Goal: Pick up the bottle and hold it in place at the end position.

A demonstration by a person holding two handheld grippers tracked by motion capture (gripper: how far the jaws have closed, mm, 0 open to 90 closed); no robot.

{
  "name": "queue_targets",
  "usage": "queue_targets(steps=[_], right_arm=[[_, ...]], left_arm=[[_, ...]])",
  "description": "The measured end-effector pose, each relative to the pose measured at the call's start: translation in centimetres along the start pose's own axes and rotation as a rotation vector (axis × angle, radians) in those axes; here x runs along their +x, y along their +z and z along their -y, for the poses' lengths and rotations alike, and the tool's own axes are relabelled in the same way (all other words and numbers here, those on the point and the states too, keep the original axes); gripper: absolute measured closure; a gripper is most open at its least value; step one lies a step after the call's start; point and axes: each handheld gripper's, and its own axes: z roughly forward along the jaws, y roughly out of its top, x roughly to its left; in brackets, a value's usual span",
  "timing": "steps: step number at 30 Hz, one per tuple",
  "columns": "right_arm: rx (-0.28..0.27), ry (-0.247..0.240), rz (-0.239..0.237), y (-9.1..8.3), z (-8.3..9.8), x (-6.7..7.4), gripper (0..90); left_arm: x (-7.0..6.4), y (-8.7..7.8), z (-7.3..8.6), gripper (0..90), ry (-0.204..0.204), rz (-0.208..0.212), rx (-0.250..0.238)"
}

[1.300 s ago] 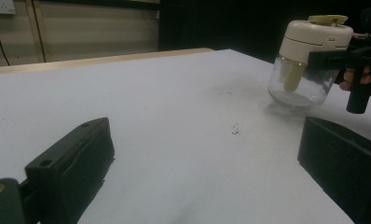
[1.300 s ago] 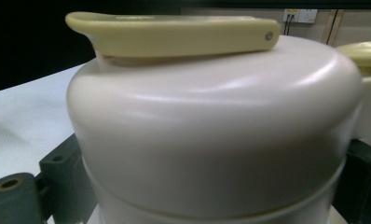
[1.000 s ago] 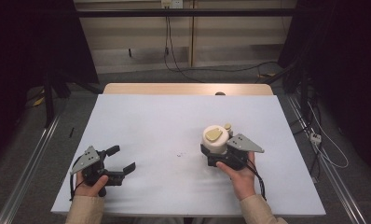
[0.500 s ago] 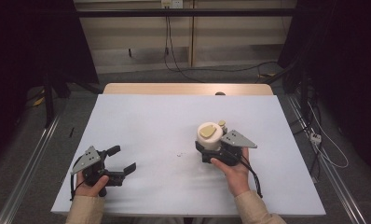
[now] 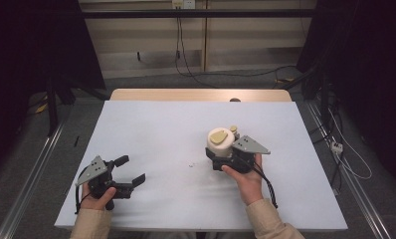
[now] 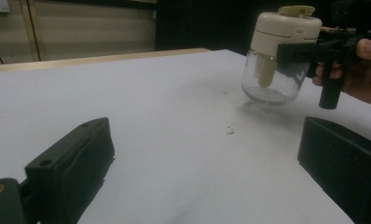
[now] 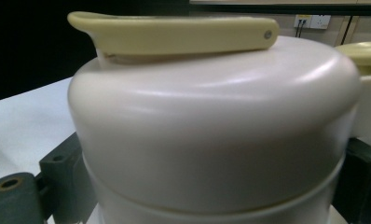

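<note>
My right gripper (image 5: 225, 158) clamps the glass jar (image 6: 271, 79) by its cream lid (image 7: 211, 135), lifted just above the table (image 5: 151, 124) right of centre. My left gripper (image 5: 129, 174) rests open, near left. Next, I judge, comes a steady carry.

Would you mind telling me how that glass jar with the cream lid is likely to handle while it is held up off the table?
The jar looks like clear glass, so probably fragile and slippery. The bulky cream lid above a near-empty body suggests it is top-heavy. The right tongs grip near the lid, which likely helps, and the rounded base might let it rock when set down.
</note>
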Motion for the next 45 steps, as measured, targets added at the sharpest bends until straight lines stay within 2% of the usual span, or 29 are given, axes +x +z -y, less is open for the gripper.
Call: queue_targets(steps=[14, 18, 21, 45], right_arm=[[-0.001, 0.013, -0.007, 1.5, -0.2, -0.1, 6.9], [0.005, -0.003, -0.008, 1.9, -0.6, 0.0, 6.9], [-0.003, 0.005, -0.020, 2.3, -0.8, 0.0, 6.9], [-0.003, -0.010, -0.020, 4.8, -1.7, 0.4, 6.9]], left_arm=[[0.0, 0.1, 0.0, 2.7, -0.002, 0.004, 0.001], [0.1, 0.0, 0.1, 2.7, -0.008, 0.005, -0.002], [0.1, 0.0, 0.1, 2.7, -0.009, 0.004, -0.005], [0.1, -0.1, 0.0, 2.8, -0.009, 0.007, -0.010]])
